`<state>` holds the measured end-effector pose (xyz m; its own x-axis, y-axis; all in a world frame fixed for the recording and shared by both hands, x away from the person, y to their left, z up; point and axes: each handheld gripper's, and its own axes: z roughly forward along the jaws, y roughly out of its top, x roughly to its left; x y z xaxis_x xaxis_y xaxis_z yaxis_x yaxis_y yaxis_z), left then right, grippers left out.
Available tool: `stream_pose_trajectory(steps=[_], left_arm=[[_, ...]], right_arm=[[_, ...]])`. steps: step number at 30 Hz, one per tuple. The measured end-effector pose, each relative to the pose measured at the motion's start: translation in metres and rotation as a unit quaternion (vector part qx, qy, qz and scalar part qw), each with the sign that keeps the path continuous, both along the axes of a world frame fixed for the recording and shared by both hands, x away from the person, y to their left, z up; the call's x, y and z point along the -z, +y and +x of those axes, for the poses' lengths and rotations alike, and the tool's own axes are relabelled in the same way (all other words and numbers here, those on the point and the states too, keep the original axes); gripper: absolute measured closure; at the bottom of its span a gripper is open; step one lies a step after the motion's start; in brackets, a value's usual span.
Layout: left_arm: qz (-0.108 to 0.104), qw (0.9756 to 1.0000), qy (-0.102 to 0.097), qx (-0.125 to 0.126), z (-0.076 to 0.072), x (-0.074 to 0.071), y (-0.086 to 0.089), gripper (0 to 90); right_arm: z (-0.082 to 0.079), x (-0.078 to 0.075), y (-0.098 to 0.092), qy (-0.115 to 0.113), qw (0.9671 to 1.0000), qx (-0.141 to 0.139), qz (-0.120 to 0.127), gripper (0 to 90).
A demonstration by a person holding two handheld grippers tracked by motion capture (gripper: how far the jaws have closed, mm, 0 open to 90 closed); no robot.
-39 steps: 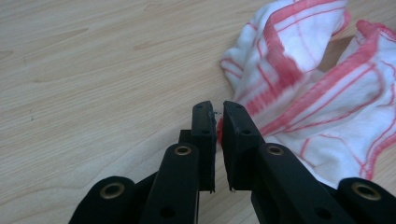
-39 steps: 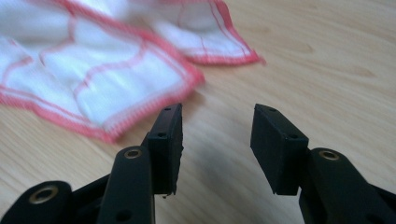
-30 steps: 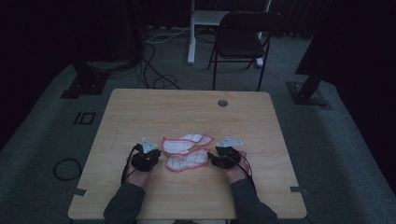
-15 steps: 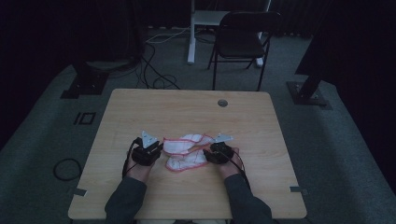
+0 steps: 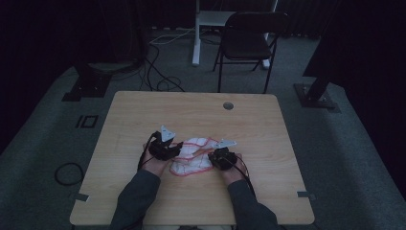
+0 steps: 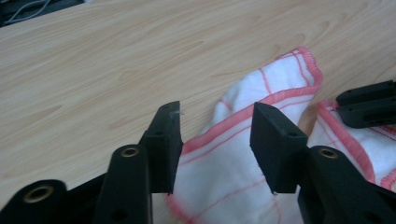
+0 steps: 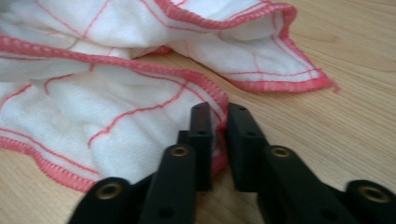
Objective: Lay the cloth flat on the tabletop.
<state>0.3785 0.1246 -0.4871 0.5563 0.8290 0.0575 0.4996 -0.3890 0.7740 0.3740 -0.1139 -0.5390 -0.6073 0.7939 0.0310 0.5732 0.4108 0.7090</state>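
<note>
- White cotton cloth with pink-red stitched hem and thin red grid lines (image 5: 194,156) lies crumpled on the pale wood-grain bench (image 5: 201,115), between the two grippers and touching both.
- Left gripper (image 6: 215,135): fingers (image 6: 275,140) stand well apart, having just been opening. Cloth lies below and ahead of them, a hemmed fold running across the gap; pads press on nothing. Reads as a release on this side.
- Right gripper (image 7: 219,140): fingers (image 7: 201,140) nearly together, having just been closing, clamped on a hemmed edge of the cloth. Pink hem shows pinched in the narrow slot between the pads.
- In the high view, left gripper (image 5: 165,147) sits at the cloth's left edge, right gripper (image 5: 221,157) at its right edge.
- Progress, judged: work looks like folding or straightening the cloth. It is bunched and partly doubled over, not yet flat or squared. One grip taken, the other let go; a fresh hold on the left and a pull or fold look to be left.
- Orientation: the heap's long axis runs roughly from one gripper to the other, across the bench. A rounded hemmed corner points away beyond the left fingers; another hemmed corner lies out past the right fingers, flat on the bench.
- Layer count under the folds cannot be told.
</note>
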Motion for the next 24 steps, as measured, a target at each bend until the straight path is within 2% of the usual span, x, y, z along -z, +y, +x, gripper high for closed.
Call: stream_pose_trajectory(steps=[4,8,15,19,24], left_arm=[[0.006,0.9997,0.013,0.020,0.006,0.002,-0.014,50.9],[0.018,0.9986,0.014,0.048,0.009,0.003,-0.028,49.8],[0.032,0.9967,0.035,0.066,0.018,0.009,-0.044,46.7],[0.037,0.9960,0.037,0.073,0.019,0.011,-0.052,45.2],[0.054,0.9939,0.046,0.085,0.023,0.013,-0.064,49.8]], right_arm=[[-0.001,0.000,0.001,-0.002,1.0000,-0.001,-0.002,87.1],[-0.001,0.000,0.001,-0.001,1.0000,-0.001,-0.001,87.9],[-0.009,-0.001,-0.003,-0.004,1.0000,-0.007,0.004,89.1],[-0.016,-0.005,-0.007,-0.010,0.9998,-0.011,0.010,89.2],[-0.022,-0.011,-0.009,-0.016,0.9996,-0.018,0.016,89.2]])
